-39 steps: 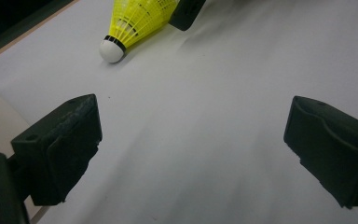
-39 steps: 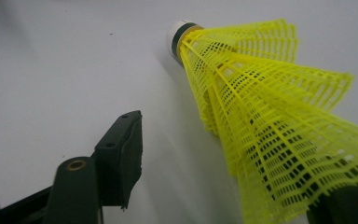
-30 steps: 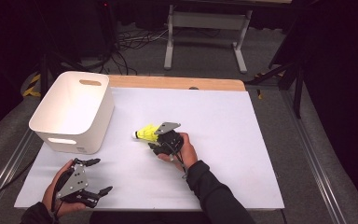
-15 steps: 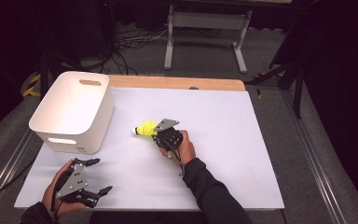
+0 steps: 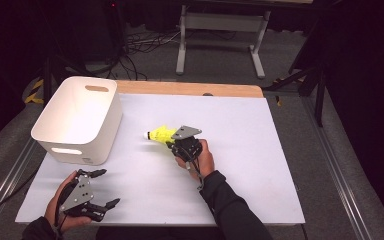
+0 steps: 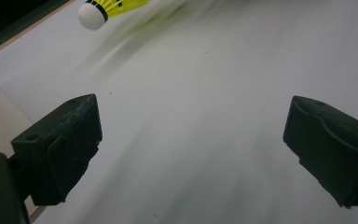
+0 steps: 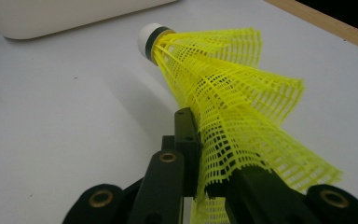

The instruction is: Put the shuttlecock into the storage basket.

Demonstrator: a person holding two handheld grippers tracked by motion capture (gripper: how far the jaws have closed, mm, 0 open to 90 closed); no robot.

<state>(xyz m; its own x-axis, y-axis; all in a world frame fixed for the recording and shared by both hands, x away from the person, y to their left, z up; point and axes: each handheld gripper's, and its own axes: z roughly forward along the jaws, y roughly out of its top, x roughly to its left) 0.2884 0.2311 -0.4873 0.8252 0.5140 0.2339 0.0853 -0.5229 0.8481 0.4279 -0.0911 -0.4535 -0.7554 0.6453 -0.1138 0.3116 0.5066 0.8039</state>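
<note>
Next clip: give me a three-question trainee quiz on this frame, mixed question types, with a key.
1. True or false: the right gripper is shut on the skirt of the yellow shuttlecock.
2. The left gripper is: A) open with nothing between its jaws, B) shut on the shuttlecock, C) inside the white bin.
3. Toward which object does the shuttlecock's white cork tip point in the high view?

Key: 1 true. 2 A. 3 The white bin, at the table's left.
</note>
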